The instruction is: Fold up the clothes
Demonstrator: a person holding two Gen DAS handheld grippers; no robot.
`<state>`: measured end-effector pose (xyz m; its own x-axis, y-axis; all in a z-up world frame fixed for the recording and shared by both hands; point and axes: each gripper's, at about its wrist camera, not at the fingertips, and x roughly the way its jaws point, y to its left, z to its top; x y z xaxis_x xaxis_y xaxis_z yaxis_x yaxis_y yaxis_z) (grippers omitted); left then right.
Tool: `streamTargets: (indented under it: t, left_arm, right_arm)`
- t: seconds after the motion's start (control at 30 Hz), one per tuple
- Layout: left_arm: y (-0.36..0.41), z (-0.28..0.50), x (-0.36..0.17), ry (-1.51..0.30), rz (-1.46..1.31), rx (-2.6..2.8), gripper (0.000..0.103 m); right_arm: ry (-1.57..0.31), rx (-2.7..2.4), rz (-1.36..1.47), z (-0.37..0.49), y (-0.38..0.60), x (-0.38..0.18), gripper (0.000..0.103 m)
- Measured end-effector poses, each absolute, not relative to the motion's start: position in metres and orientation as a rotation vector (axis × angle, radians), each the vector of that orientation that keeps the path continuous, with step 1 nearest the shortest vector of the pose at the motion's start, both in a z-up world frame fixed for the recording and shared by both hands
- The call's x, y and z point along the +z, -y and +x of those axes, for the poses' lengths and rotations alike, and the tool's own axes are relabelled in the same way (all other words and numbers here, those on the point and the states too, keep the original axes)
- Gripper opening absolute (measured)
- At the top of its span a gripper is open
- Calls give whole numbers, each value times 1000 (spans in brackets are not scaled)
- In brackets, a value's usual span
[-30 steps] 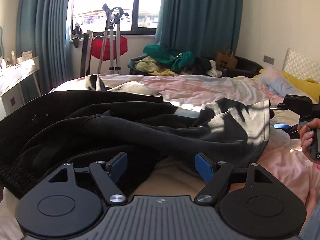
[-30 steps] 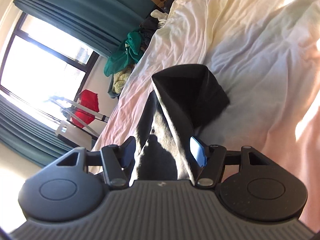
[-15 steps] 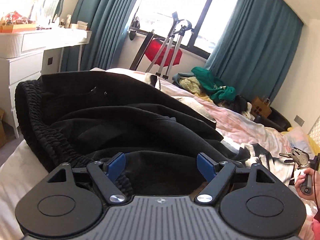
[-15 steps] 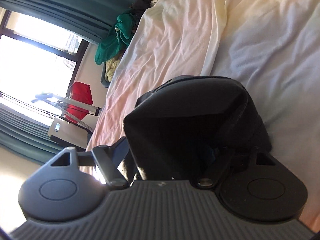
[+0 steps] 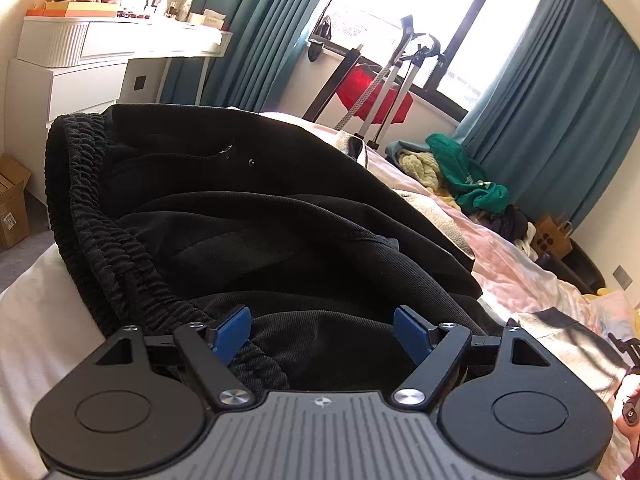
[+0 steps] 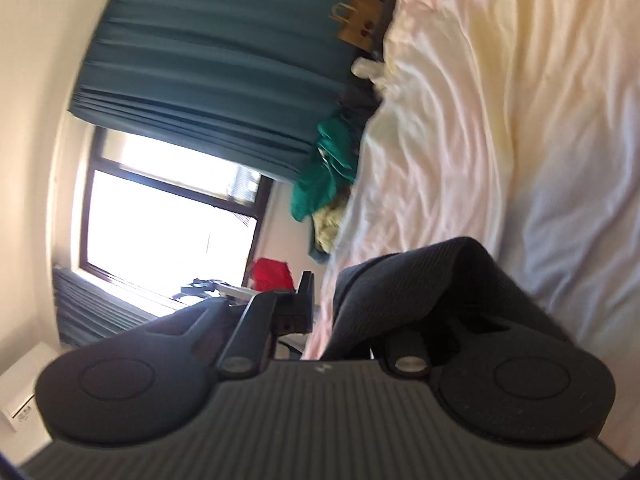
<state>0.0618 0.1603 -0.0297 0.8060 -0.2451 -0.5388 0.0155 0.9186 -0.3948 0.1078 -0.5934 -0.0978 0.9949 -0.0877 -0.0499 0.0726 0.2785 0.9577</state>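
Behind black trousers: green clothes heap; white dresser.

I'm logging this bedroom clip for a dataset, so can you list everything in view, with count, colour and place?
black trousers: one, black, spread on the bed, elastic waistband at left
bed sheet: one, pale pink and cream, wrinkled, over the bed
curtains: teal, both sides of the window
dresser: one, white, far left, small items on top
cardboard box: one, brown, on the floor at left
red cloth: one, on a stand under the window
clothes pile: green and yellow, beyond the bed
paper bag: one, brown, by the right curtain
left hand-held gripper: open, blue pads, over the waistband
right hand-held gripper: black fabric draped over it, jaw state unclear
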Motion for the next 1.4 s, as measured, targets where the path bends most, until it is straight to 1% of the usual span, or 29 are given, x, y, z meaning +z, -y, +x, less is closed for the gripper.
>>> streamTargets:
  t: [0.03, 0.13, 0.17, 0.23, 0.27, 0.33, 0.5, 0.57, 0.67, 0.77, 0.8, 0.87, 0.9, 0.93, 1.0, 1.13, 1.2, 1.23, 1.27, 1.4]
  left_arm:
    - [-159, 60, -28, -620, -388, -146, 81]
    - [-152, 55, -24, -619, -375, -162, 81]
    - [-150, 53, -23, -618, -371, -168, 81]
    - [-146, 49, -21, -617, -362, -179, 81]
    - [-144, 48, -20, -618, -361, -183, 81]
    - [-145, 47, -20, -621, -371, -189, 81]
    - [-149, 52, -21, -644, -434, -187, 81]
    - [-150, 54, -21, -653, -456, -184, 81]
    - [-154, 57, -22, -668, -498, -182, 81]
    - [-159, 58, -25, -688, -540, -176, 81]
    - [-161, 59, -27, -695, -556, -174, 81]
    - [-164, 60, -29, -709, -595, -169, 81]
    - [-166, 59, -30, -714, -617, -167, 81]
    - [-169, 59, -32, -718, -643, -168, 81]
    - [-173, 57, -34, -726, -708, -185, 82]
    - [-179, 49, -41, -762, -855, -278, 87]
    - [-177, 49, -48, -805, -922, -350, 90]
    - [-176, 51, -53, -833, -957, -381, 92]
    - [-175, 53, -58, -866, -985, -397, 92]
    - [-171, 60, -85, -1029, -1047, -325, 92]
  right_arm:
    - [92, -74, 1240, 99, 595, -86, 18]
    - [210, -93, 1065, 72, 598, -54, 18]
    - [246, -153, 1040, 60, 599, -51, 19]
    - [302, -299, 1098, 35, 608, -61, 20]
    - [292, -358, 1161, 27, 616, -73, 21]
    - [168, -408, 1277, 25, 631, -101, 21]
    - [-84, -575, 1326, 22, 638, -151, 21]
    - [-121, -631, 1314, 19, 638, -155, 21]
    - [-109, -618, 1374, 17, 637, -163, 20]
    - [-153, -521, 1374, 29, 634, -163, 21]
    - [-187, -503, 1342, 36, 632, -161, 21]
    - [-267, -497, 1268, 50, 627, -156, 27]
    - [-310, -522, 1229, 55, 621, -155, 27]
    - [-328, -555, 1216, 57, 620, -155, 24]
    - [-362, -620, 1190, 62, 616, -156, 24]
    - [-313, -752, 1144, 58, 614, -150, 26]
    - [-293, -785, 1122, 57, 614, -148, 32]
    - [-295, -768, 1131, 58, 616, -151, 40]
    - [-304, -745, 1144, 58, 619, -155, 43]
    - [-310, -721, 1124, 60, 615, -154, 44]
